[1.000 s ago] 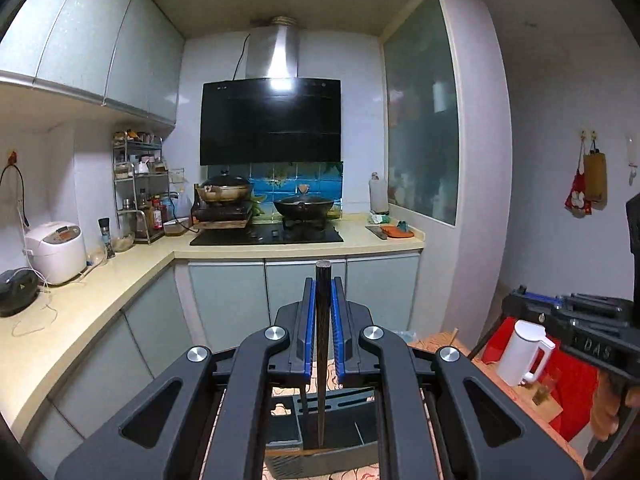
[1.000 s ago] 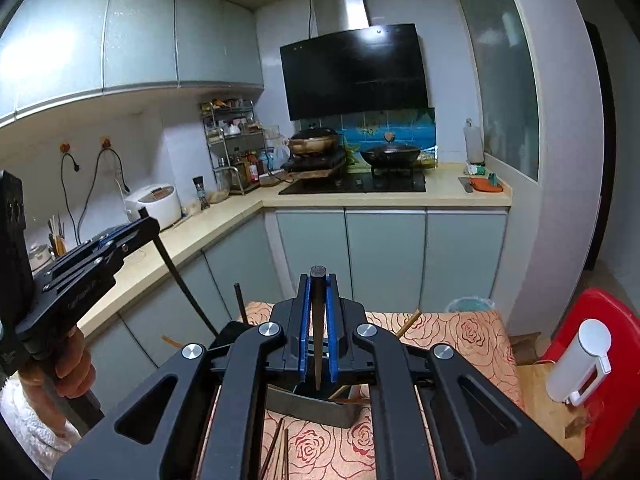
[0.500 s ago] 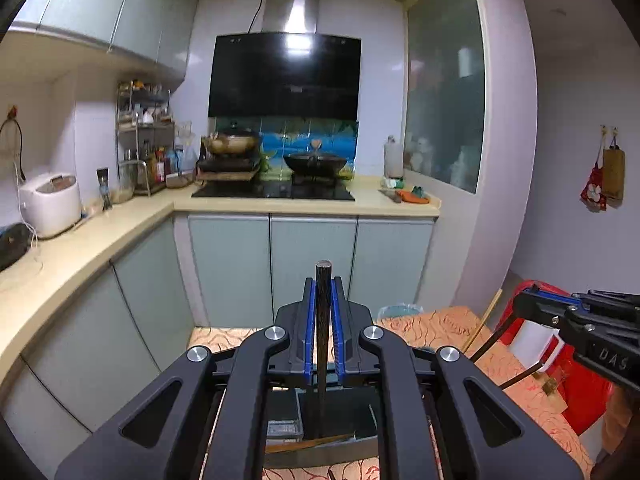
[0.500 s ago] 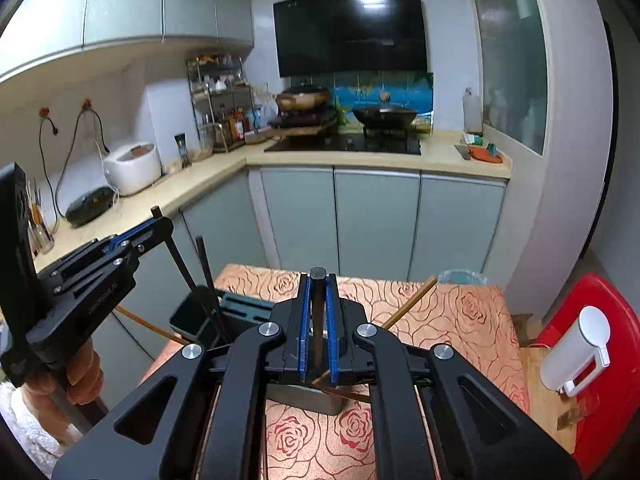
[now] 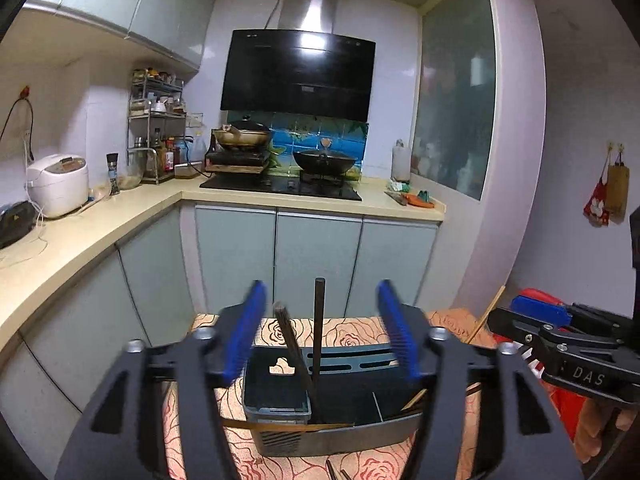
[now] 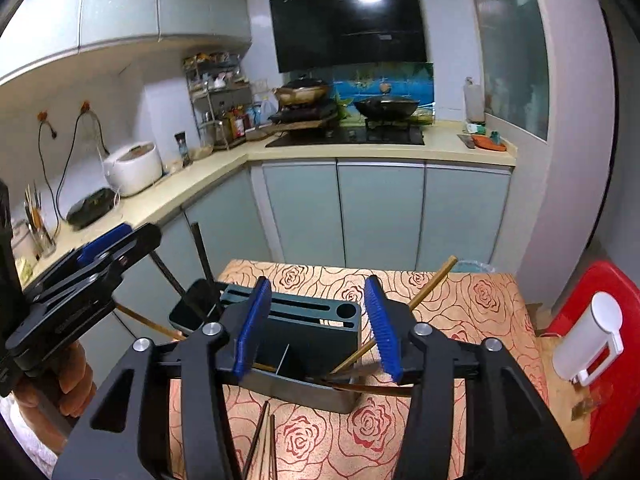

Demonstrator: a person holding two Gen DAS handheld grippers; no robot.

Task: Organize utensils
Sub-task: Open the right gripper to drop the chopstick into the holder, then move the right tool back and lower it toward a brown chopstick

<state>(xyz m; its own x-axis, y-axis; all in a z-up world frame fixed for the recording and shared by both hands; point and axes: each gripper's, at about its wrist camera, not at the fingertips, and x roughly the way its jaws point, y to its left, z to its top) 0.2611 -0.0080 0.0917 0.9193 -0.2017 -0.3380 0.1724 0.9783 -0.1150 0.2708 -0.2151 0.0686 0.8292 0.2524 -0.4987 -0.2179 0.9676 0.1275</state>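
Note:
A dark grey utensil holder (image 5: pixel 332 432) stands on the rose-patterned table. Two black chopsticks (image 5: pixel 319 320) rise out of it, one upright and one tilted left. My left gripper (image 5: pixel 320 332) is opening around them, its blue pads wide apart and touching neither stick. My right gripper (image 6: pixel 318 328) hangs over the holder (image 6: pixel 316 328), its jaws opening too with nothing pressed between the pads. A wooden chopstick (image 6: pixel 434 282) leans out of the holder's right end, close to the right pad. The left gripper (image 6: pixel 92 256) shows at the left of the right wrist view.
More chopsticks (image 6: pixel 264 436) lie on the tablecloth (image 6: pixel 460 320) in front of the holder. A white jug (image 6: pixel 592 340) sits on a red stool at the right. Pale cabinets (image 6: pixel 380 216) and an L-shaped counter lie beyond the table.
Both grippers sank toward the holder, then opened from shut. The left one let go of its black chopstick, which now stands in the holder. The right one no longer grips its stick.

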